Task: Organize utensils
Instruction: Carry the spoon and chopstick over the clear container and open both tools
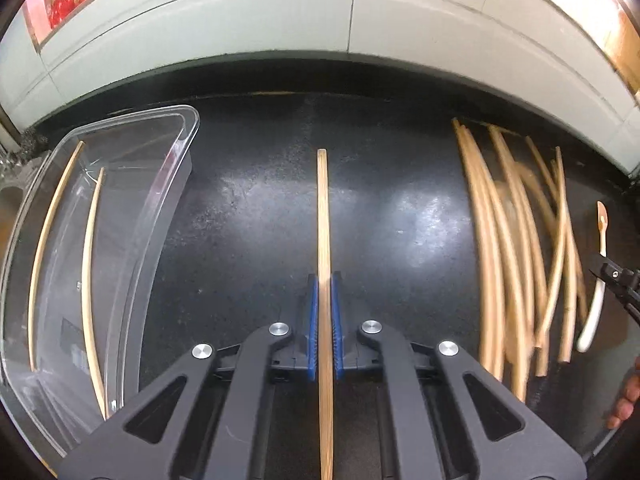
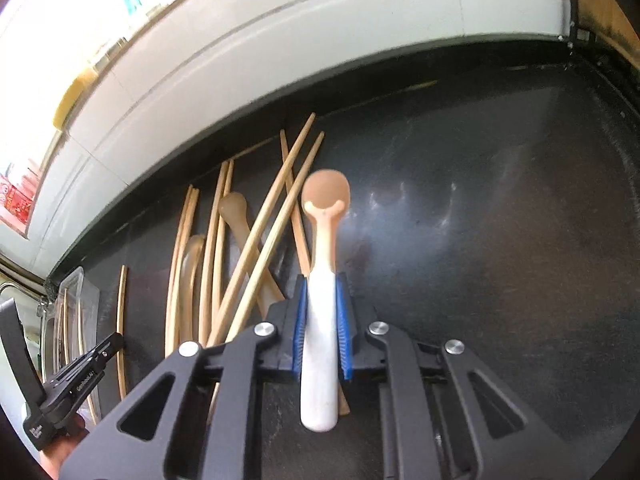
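1. The left gripper (image 1: 324, 280) is clamped on one chopstick (image 1: 322, 208), probably bound for the clear bin (image 1: 176, 152), which holds two chopsticks.
2. The right gripper (image 2: 322, 280) grips one spoon (image 2: 325, 216) by its white handle.
3. Beyond lies the loose chopstick pile (image 2: 240, 232), too tangled to count, with another spoon (image 2: 236, 210) among it.

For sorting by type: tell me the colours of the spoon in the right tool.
White handle, tan-brown bowl on the spoon; clearest in the right wrist view.
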Tool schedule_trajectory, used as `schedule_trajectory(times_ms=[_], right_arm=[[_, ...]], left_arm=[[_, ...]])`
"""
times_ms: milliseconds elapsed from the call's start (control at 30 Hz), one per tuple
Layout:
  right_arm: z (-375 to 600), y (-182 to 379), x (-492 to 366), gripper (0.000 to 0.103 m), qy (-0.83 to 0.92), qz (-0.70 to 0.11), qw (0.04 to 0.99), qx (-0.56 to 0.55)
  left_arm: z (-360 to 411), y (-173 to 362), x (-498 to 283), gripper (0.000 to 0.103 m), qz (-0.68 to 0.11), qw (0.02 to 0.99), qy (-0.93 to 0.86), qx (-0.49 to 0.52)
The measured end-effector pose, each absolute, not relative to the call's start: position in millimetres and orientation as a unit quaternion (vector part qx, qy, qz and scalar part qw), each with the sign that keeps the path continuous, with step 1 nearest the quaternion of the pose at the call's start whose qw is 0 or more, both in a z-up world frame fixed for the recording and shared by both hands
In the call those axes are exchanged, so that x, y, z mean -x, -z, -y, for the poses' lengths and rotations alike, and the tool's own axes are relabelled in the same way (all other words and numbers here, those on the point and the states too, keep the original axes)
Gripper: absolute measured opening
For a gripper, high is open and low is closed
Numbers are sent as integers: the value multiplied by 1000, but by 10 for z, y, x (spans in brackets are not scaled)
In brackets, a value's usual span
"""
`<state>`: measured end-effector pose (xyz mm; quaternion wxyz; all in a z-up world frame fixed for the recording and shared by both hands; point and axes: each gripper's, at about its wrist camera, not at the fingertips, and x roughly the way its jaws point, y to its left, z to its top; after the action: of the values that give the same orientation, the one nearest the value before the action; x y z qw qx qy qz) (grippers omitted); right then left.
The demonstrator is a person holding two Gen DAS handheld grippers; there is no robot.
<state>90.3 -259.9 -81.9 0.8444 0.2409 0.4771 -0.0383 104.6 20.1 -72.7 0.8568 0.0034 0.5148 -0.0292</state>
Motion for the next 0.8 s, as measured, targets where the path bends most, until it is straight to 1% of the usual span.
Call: schedule_trajectory(times_ms=[233, 400, 500, 700, 733, 800], right_arm=[[2692, 594, -723, 15, 41, -451, 857, -247], [2626, 375, -608, 15, 25, -433, 867, -247], [2528, 237, -550, 15, 10, -422, 871, -250], [2230, -70, -479, 15, -29, -401, 879, -258], [2151, -116, -481, 14, -35, -399, 879, -259], [1989, -204, -508, 14, -51, -396, 877, -268]], left_arm=[[-192, 351, -917, 5, -485, 872, 66, 11], [-350, 118, -797, 5, -474, 876, 84, 24], [-509, -26, -711, 5, -469, 878, 89, 41], [-836, -367, -574, 6, -432, 897, 85, 42], [-878, -426, -658, 6, -429, 898, 83, 42], [-966, -473, -582, 6, -429, 899, 79, 43]])
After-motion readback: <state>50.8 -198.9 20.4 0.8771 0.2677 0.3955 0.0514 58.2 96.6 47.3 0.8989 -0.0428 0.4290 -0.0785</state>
